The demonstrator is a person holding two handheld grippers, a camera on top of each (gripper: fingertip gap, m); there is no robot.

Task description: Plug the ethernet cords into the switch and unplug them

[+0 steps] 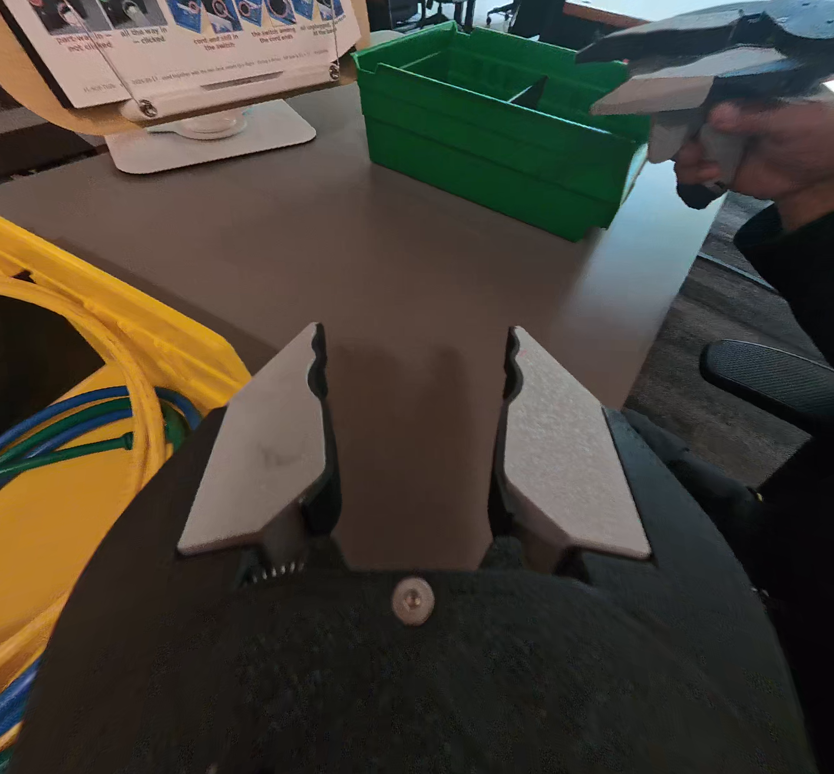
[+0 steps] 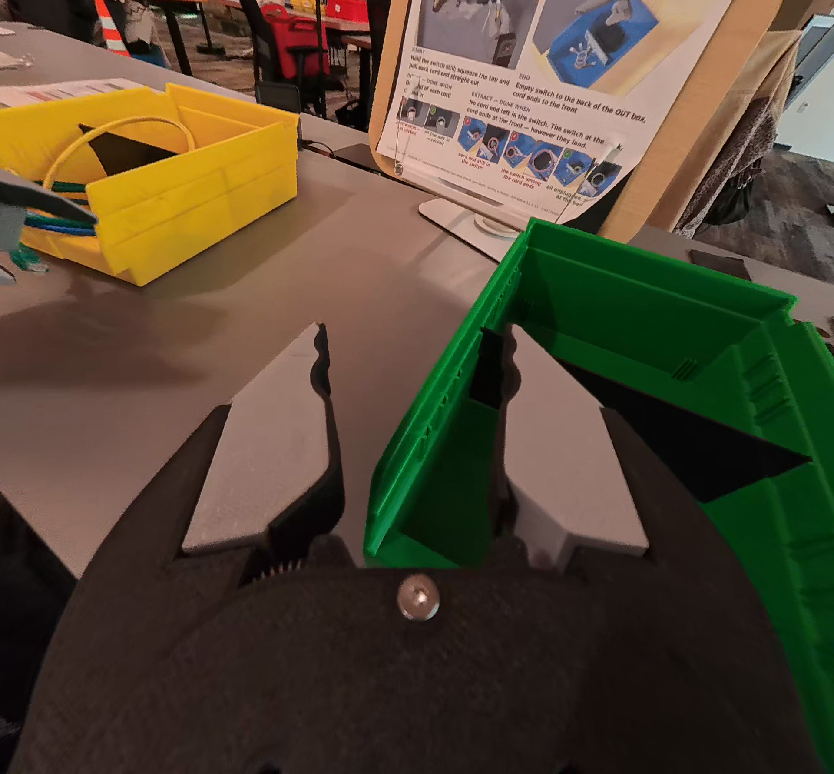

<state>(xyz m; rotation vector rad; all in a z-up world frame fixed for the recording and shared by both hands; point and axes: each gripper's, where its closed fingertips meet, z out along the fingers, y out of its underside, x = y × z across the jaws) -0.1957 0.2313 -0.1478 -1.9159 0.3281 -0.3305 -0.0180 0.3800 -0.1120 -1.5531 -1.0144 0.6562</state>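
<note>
1. Yellow, blue and green ethernet cords (image 1: 131, 418) lie coiled in the yellow bin (image 2: 189, 206) at the left of the counter (image 1: 406, 264); a green plug end (image 2: 29, 262) hangs out onto the counter just beside the bin.
2. No switch is plainly visible; a dark shape inside the yellow bin may be it, but I cannot tell.
3. Near that bin, the left hand-held gripper (image 1: 413, 364) hovers over bare counter with its jaws wide and nothing between them.
4. Over at the right, the right hand-held gripper (image 2: 415, 361) is equally wide and empty, one finger above the green bin (image 2: 428, 436), which holds only a black divider (image 2: 677, 436).
5. Behind both bins stands an instruction sheet (image 2: 541, 75) clipped to a board on a white stand.
6. Risks, as I judge them: the cords are tangled together, so pulling one plug could drag the whole coil or tip the light bin.
7. A grip on the cable rather than the plug body would likely let it slip or bend, and a plug pushed in crooked may not click home.
</note>
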